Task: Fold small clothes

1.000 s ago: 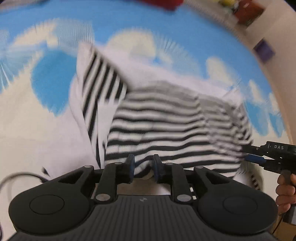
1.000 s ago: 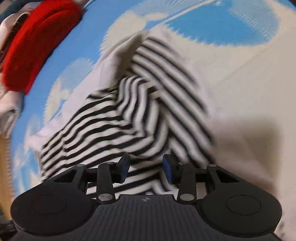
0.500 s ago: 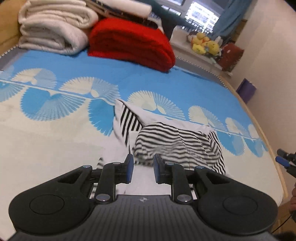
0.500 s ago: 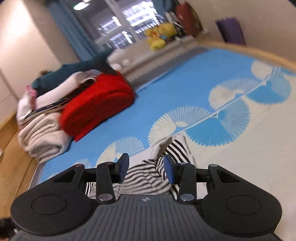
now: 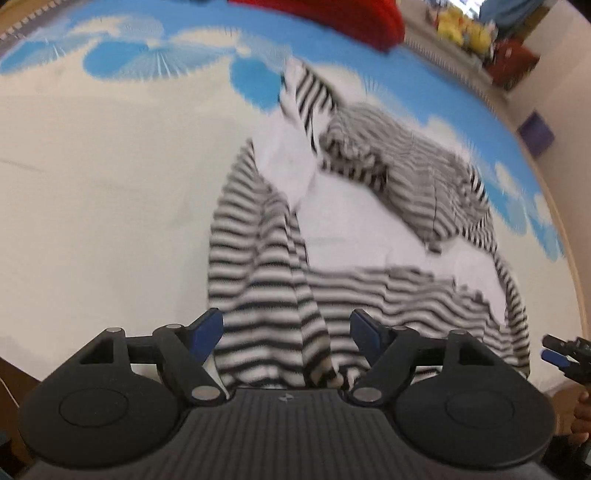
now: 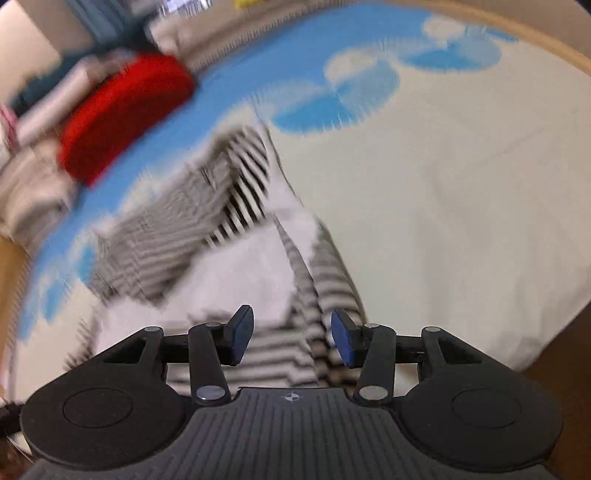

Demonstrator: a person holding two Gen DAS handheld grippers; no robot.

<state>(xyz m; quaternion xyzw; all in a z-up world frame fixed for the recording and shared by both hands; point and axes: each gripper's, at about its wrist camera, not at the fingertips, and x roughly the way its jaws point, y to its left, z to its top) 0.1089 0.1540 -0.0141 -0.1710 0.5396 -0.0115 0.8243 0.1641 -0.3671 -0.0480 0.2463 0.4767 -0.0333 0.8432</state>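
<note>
A black-and-white striped garment (image 5: 351,229) with a white panel lies rumpled on the blue and cream bed cover (image 5: 110,184). It also shows in the right wrist view (image 6: 229,236). My left gripper (image 5: 286,330) is open, its jaws wide apart over the garment's near striped edge. My right gripper (image 6: 291,334) is open too, just above the near striped hem. The right gripper's tip (image 5: 561,356) shows at the right edge of the left wrist view. Both views are motion-blurred.
A folded red blanket (image 6: 122,110) and pale folded bedding (image 6: 29,184) lie at the far side of the bed. Yellow soft toys (image 5: 458,26) and a purple box (image 5: 535,129) sit beyond the bed's wooden edge (image 5: 569,236).
Both grippers have dropped back down close over the garment and their jaws have opened wider. The garment now lies spread longer toward me.
</note>
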